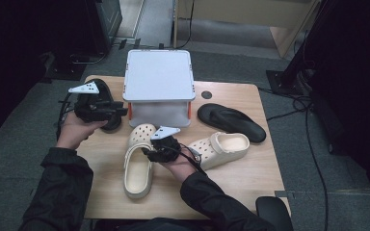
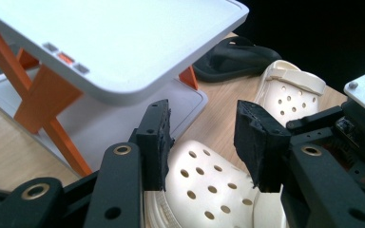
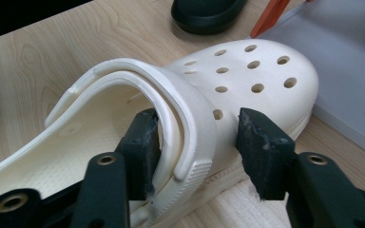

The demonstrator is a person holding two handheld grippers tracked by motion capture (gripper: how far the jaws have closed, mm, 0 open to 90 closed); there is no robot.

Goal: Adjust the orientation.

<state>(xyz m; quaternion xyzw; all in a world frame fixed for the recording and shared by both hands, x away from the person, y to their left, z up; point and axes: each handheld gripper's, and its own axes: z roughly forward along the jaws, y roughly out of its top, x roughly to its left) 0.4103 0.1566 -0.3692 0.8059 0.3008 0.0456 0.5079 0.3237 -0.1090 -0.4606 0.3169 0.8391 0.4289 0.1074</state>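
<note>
Near the front edge of the desk (image 1: 250, 183), toward its left side: a cream clog (image 1: 138, 161), toe pointing to the far edge. Just at its right side, the right gripper (image 1: 150, 152), held by the right hand (image 1: 180, 167). In the right gripper view, jaws apart, one pad inside the shoe against the folded heel strap (image 3: 171, 111), the other outside the side wall with a small gap; strap and wall between them, not squeezed.

Right of that hand, a second cream clog (image 1: 221, 148), lying at an angle, toe toward the middle of the desk.

At the left edge, the left gripper (image 1: 120, 111) in the left hand (image 1: 74, 130), jaws pointing right and spread with nothing between them. In the left gripper view, toe of the near clog just below and beyond the jaws, not touched.

Behind the left gripper, near the far left corner, a black slipper (image 1: 107, 108), partly hidden. Toward the far right corner, another black slipper (image 1: 231, 122), lying diagonally.

At the middle of the far edge, a grey two-level shoe rack (image 1: 159, 77) with orange supports, overhanging that edge.
</note>
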